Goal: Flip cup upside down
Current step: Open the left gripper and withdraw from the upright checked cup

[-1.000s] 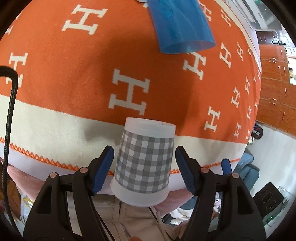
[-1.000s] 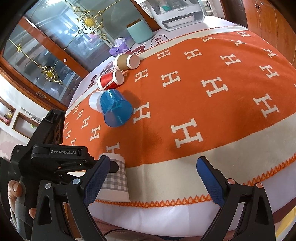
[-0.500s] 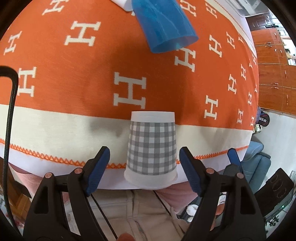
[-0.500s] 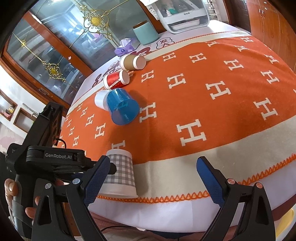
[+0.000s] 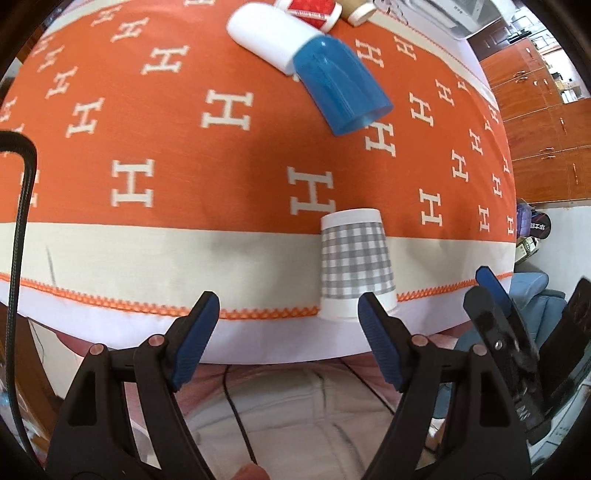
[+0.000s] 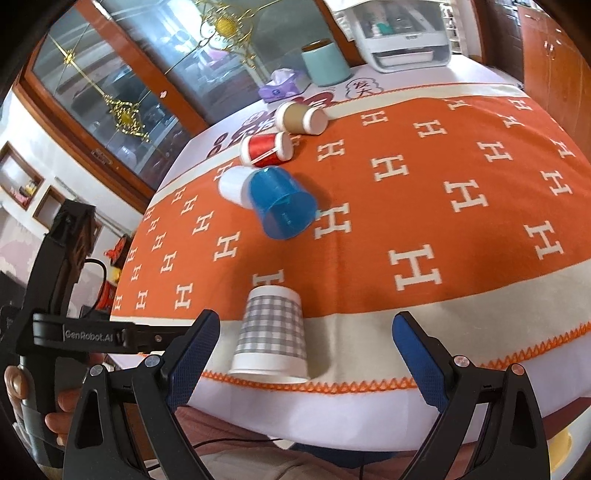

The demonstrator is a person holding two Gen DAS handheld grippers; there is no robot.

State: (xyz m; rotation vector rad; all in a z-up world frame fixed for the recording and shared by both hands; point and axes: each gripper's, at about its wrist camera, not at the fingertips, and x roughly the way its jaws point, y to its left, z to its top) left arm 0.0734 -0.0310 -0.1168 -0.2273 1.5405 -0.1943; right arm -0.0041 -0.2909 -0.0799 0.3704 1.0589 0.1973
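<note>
**Checked cup stands mouth-down at the near edge of the counter**

The grey-checked paper cup [image 5: 354, 265] [image 6: 271, 334] stands upside down on the cream border of the orange H-patterned cloth [image 5: 221, 155] [image 6: 424, 206], close to the near edge of the counter, its wide rim flat on the cloth and its closed base up. Nothing grips it.

The left gripper [image 5: 284, 343] hangs just off the near edge with its jaws spread wide and empty; the cup sits beyond its right blue pad [image 5: 376, 339], outside the gap rather than within it. The right gripper [image 6: 306, 354] is also beyond the near edge, jaws spread wide and holding nothing; in its view the cup stands between the two pads, nearer the left one, clear of both. The left gripper's black frame [image 6: 74, 325] shows at the left of that view, held by a hand [image 6: 55, 410].

Farther in, toward the middle of the counter, a blue plastic cup [image 5: 341, 90] [image 6: 282, 205] lies on its side with a white cup [image 5: 269, 35] [image 6: 232, 183] touching its closed end. Behind them, toward the far edge, a red cup [image 6: 266, 148] and a brown cup [image 6: 301, 117] lie on their sides. A teal canister [image 6: 325, 62] and a purple tissue pack [image 6: 280, 85] stand along the far edge.
</note>
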